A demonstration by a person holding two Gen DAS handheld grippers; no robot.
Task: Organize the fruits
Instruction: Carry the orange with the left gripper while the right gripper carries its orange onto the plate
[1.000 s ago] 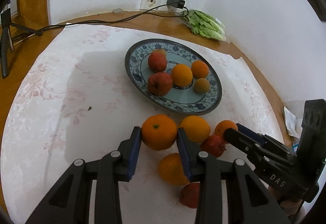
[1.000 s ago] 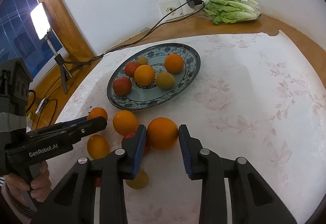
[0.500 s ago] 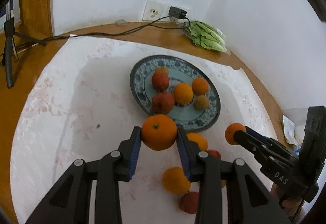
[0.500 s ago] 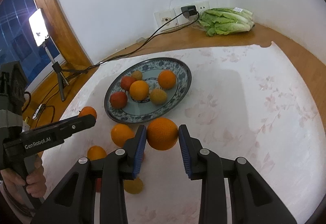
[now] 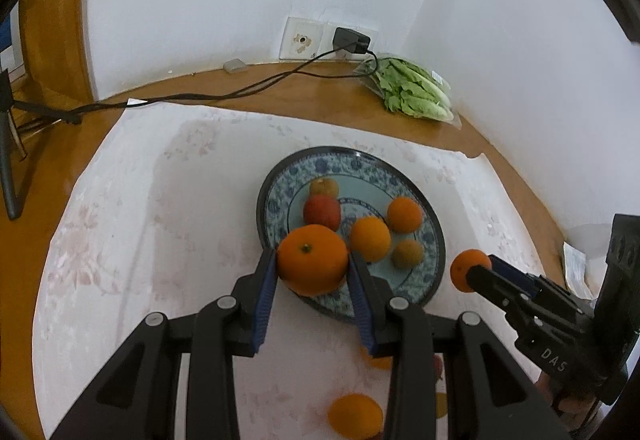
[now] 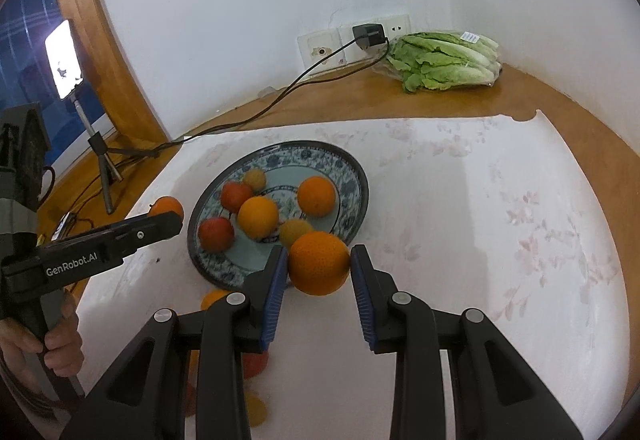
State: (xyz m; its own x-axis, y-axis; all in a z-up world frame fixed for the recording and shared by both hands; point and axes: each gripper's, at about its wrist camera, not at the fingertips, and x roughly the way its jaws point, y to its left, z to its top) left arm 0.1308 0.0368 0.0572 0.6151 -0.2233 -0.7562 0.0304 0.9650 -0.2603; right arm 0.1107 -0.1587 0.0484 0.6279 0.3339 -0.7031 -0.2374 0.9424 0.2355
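My left gripper (image 5: 312, 262) is shut on a large orange (image 5: 312, 259) and holds it above the near rim of the blue patterned plate (image 5: 280, 180). My right gripper (image 6: 319, 269) is shut on another orange (image 6: 319, 268), raised over the plate's (image 6: 352, 168) near edge. The plate holds several oranges and red fruits. In the left wrist view the right gripper (image 5: 472, 274) shows at the right with its orange (image 5: 464, 268). In the right wrist view the left gripper (image 6: 168, 218) shows at the left with its orange (image 6: 166, 206). A few loose fruits lie on the cloth below, among them an orange (image 5: 354, 416).
A white floral cloth (image 6: 500, 220) covers the wooden table. A bagged lettuce (image 6: 444, 62) lies in the far corner by wall sockets with a plugged charger (image 6: 370, 34) and its cable. A lamp on a small tripod (image 6: 66, 64) stands at the left.
Both grippers have lifted their oranges off the cloth and carried them up and forward, over the plate's near rim. The loose fruits stay behind below.
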